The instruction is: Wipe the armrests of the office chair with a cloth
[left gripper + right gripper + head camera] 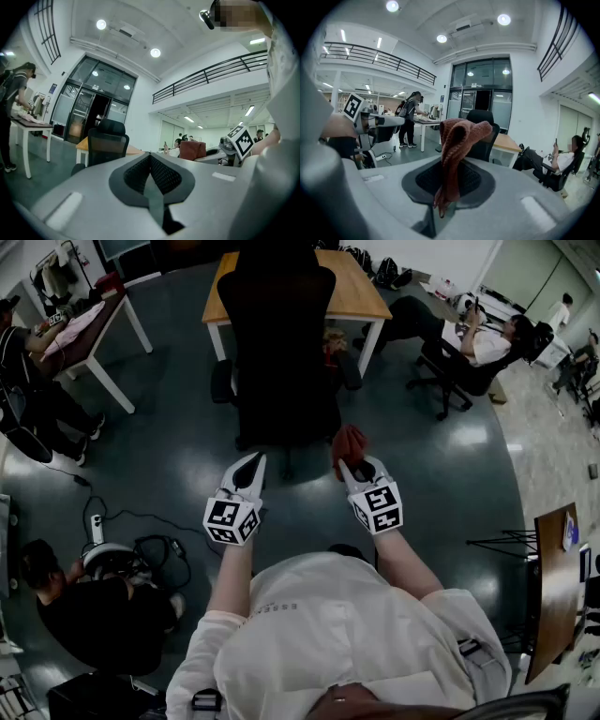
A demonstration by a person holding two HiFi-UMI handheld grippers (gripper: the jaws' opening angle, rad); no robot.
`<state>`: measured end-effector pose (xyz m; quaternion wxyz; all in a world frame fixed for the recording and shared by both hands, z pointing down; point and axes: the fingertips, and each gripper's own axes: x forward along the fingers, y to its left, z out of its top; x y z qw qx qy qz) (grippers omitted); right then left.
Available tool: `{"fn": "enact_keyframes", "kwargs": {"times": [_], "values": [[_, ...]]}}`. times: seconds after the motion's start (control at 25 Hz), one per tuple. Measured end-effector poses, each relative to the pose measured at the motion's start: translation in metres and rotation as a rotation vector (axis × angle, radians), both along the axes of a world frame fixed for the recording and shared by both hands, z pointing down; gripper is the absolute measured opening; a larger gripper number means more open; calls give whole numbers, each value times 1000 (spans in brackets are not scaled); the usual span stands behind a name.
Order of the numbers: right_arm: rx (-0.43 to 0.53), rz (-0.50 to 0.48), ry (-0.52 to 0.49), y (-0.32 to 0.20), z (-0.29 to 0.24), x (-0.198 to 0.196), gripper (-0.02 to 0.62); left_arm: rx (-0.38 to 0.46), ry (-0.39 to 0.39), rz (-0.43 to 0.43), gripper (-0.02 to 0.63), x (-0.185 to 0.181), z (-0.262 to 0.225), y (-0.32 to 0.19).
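Observation:
A black office chair [278,343] stands ahead of me with its back toward me, in front of a wooden table. Its left armrest [221,381] and right armrest [350,371] stick out on either side. My right gripper [353,465] is shut on a reddish-brown cloth [349,443], which stands up from the jaws as a bunched fold [457,140]. My left gripper [250,463] is shut with nothing in it [151,174]. Both grippers hover short of the chair, near its base. The chair also shows in the left gripper view [107,140] and behind the cloth [487,136].
A wooden table [352,287] sits behind the chair. A white table [89,338] with people beside it stands at left. A person sits in a chair [469,348] at right. Another person crouches at lower left [94,606] by a power strip and cables [98,526].

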<state>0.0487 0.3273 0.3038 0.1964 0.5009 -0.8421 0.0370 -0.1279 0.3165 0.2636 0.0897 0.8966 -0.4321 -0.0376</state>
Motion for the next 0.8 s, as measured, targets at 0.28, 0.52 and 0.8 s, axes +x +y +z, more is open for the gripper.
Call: {"fn": "enact_keyframes", "kwargs": {"times": [0.28,0.52,0.8], "values": [[10,2,0,-2,-3,2,44,12,-2,1,17,2,-3,-1],[30,36,-27,-10,-7,8,46,6,1,1,17,1,-2,-6],[27,33,-42,-23,-3,2,46,-11,-14,-25,17,-13,5,-15]]}}
